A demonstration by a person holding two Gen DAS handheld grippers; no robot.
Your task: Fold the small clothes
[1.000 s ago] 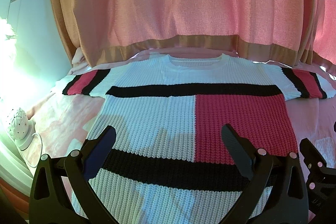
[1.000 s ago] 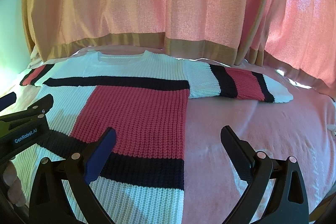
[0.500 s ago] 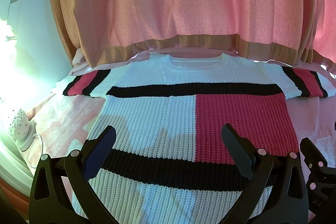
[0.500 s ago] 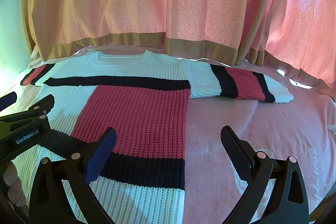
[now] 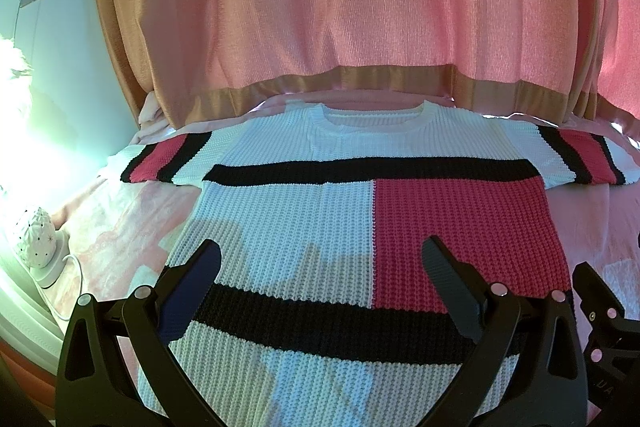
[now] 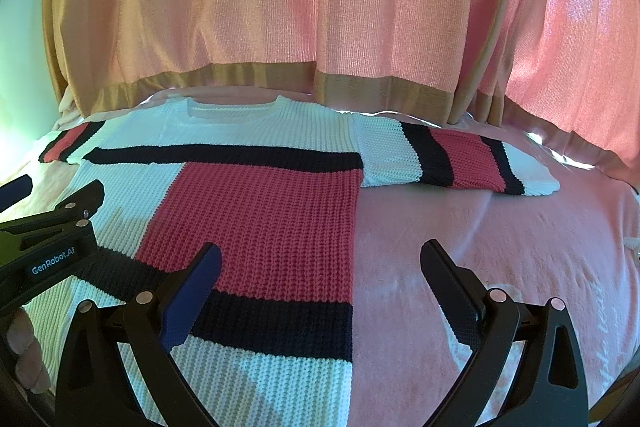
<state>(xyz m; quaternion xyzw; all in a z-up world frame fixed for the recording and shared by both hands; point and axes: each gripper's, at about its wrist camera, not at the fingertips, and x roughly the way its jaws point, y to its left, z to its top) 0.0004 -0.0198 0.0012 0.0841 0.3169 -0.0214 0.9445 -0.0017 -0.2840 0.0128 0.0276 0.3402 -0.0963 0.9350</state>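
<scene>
One knit sweater lies flat, sleeves spread, on the pink blanket (nothing folded yet). Both tongs, left gripper and right gripper, hover released above its hem; best pinch both hem corners evenly.

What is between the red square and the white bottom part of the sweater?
A black stripe crosses the sweater there, clearest in the right wrist view.

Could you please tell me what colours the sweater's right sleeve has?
The right sleeve is white with a red band between two black stripes, clearest in the right wrist view.
</scene>
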